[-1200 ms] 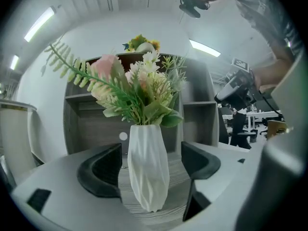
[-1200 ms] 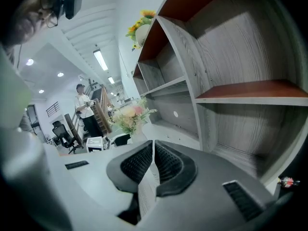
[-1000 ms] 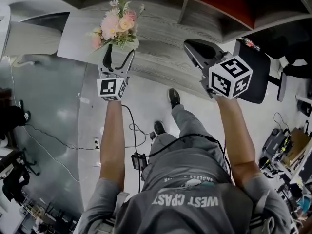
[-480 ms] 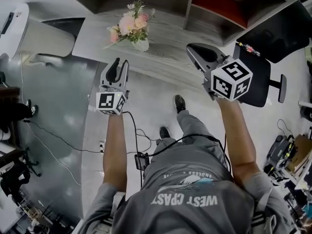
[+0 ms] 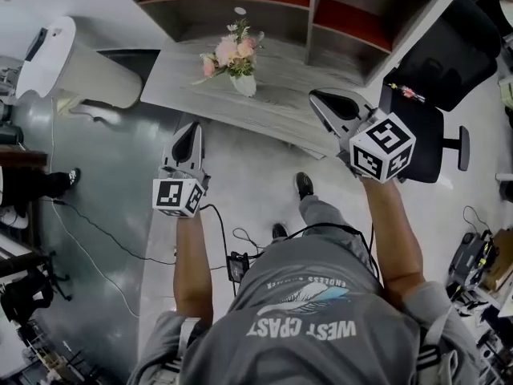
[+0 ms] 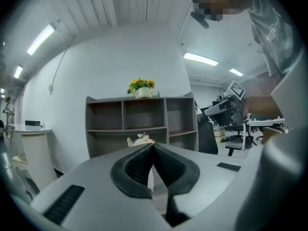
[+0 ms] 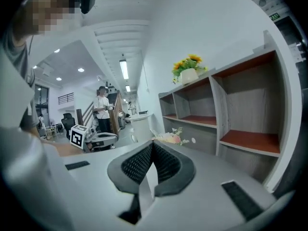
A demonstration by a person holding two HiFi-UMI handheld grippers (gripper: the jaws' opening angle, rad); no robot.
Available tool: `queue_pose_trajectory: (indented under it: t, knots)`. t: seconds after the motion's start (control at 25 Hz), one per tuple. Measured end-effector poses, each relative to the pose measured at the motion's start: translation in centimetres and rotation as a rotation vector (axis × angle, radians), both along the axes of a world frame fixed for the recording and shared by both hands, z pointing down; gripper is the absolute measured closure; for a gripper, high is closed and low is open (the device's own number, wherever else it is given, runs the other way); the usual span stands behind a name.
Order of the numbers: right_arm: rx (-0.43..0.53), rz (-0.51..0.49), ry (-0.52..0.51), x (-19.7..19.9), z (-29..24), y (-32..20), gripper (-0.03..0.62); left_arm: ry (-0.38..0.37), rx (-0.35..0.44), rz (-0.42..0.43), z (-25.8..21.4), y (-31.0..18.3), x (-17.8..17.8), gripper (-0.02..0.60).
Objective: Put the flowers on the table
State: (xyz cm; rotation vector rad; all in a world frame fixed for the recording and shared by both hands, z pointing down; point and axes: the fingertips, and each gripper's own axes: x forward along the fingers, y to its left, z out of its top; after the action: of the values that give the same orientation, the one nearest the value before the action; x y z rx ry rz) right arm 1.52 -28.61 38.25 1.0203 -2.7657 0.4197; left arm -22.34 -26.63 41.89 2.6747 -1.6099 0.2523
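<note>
A bouquet of pink and cream flowers in a small white vase (image 5: 233, 57) stands upright on the grey wood-grain table (image 5: 288, 107). My left gripper (image 5: 191, 133) hangs short of the table's near edge, well clear of the vase, its jaws shut and empty. In the left gripper view the flowers (image 6: 140, 139) peek over the shut left gripper (image 6: 153, 146). My right gripper (image 5: 330, 103) hovers over the table's near right part, shut and empty. The right gripper view has the flowers (image 7: 169, 138) just beyond the shut right gripper (image 7: 153, 144).
A grey shelf unit (image 5: 280, 6) stands behind the table, with a pot of yellow flowers (image 6: 141, 86) on top. A black office chair (image 5: 425, 111) is at the right, a white rounded counter (image 5: 76, 62) at the left. Cables (image 5: 120, 239) trail on the floor. A person (image 7: 102, 107) stands far off.
My left gripper stood open around the vase, then drew back toward me and shut empty. The flowers stay standing on the table. The right gripper has barely shifted.
</note>
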Motion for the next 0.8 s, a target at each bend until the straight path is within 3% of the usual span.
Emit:
queue_pose_trajectory:
  t: [0.24,0.44,0.8]
  knots:
    - [0.064,-0.014,-0.004,-0.8,-3.2,3.2,0.568,0.016,0.046,0.001,-4.4,3.5,-1.3,0.563]
    - [0.104,-0.02,-0.007,-0.9,-5.2,5.7,0.568,-0.027,0.111,0.03,-7.8,6.7,-1.2,0.563]
    - [0.141,-0.026,0.006,-1.1,-7.1,9.5,0.568,-0.03,0.156,0.02,-10.0,11.8,-2.7,0.563]
